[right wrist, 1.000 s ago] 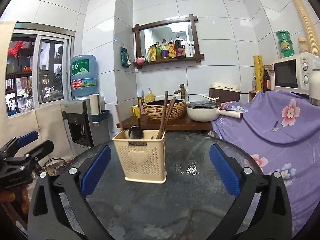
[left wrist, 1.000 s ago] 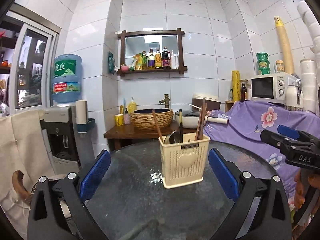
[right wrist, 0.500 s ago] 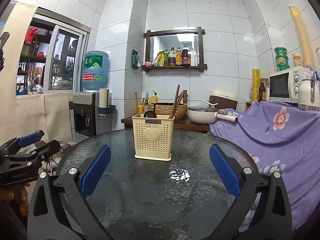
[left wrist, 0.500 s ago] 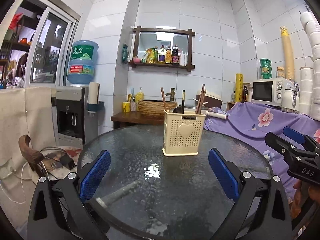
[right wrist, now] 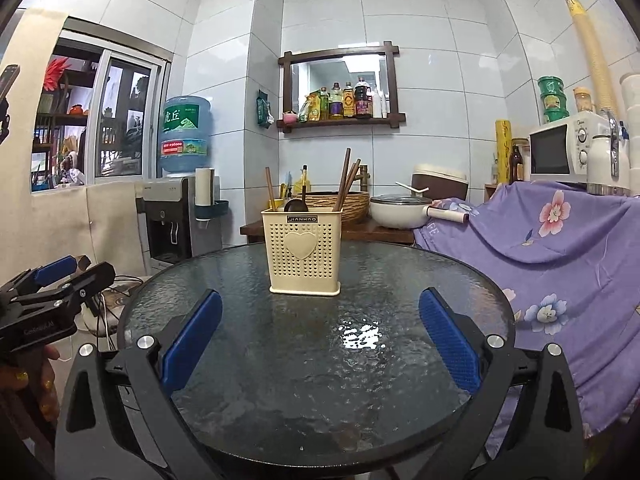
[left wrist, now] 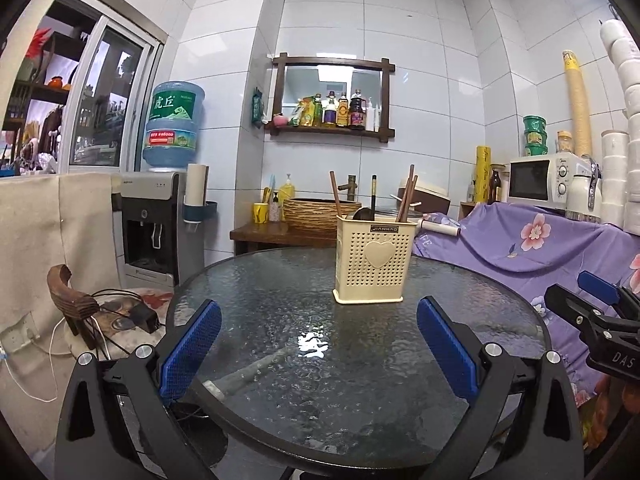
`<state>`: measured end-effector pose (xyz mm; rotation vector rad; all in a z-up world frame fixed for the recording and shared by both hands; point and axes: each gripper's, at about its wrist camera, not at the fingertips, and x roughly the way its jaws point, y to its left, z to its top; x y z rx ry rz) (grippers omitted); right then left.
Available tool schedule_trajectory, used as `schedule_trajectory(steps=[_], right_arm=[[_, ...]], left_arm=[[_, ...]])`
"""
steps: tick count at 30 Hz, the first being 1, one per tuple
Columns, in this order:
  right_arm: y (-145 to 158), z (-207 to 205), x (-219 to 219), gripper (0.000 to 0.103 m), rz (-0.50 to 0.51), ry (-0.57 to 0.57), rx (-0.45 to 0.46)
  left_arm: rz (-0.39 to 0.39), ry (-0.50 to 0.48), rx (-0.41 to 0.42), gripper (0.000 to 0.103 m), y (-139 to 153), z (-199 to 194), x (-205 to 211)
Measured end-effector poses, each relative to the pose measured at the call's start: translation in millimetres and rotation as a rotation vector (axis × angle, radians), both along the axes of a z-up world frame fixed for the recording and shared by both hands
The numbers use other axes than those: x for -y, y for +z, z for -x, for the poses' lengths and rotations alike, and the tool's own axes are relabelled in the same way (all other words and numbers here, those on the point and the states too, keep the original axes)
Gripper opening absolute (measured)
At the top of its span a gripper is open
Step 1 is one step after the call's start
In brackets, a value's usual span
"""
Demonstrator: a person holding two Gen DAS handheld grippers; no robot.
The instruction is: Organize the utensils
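Standing upright in the cream holder, chopsticks leaning right.

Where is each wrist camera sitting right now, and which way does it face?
Left wrist: behind the open left gripper, facing across the glass table at the utensil holder; right gripper at right edge.
Right wrist: behind the open right gripper, facing the same holder; left gripper at left edge.
Shared: table, holder, wall shelf, microwave.
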<state>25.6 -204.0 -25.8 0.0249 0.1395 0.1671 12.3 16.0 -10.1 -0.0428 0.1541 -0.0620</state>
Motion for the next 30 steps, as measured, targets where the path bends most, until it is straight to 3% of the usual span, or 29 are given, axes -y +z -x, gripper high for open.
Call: schedule_trajectory(steps=[30], right_arm=[[2.7, -2.0, -2.9, 0.097, -0.006, 0.006, 0.0]], left_arm=[[0.005, -0.014, 0.018, 0.096, 2.4, 4.5, 6.8]])
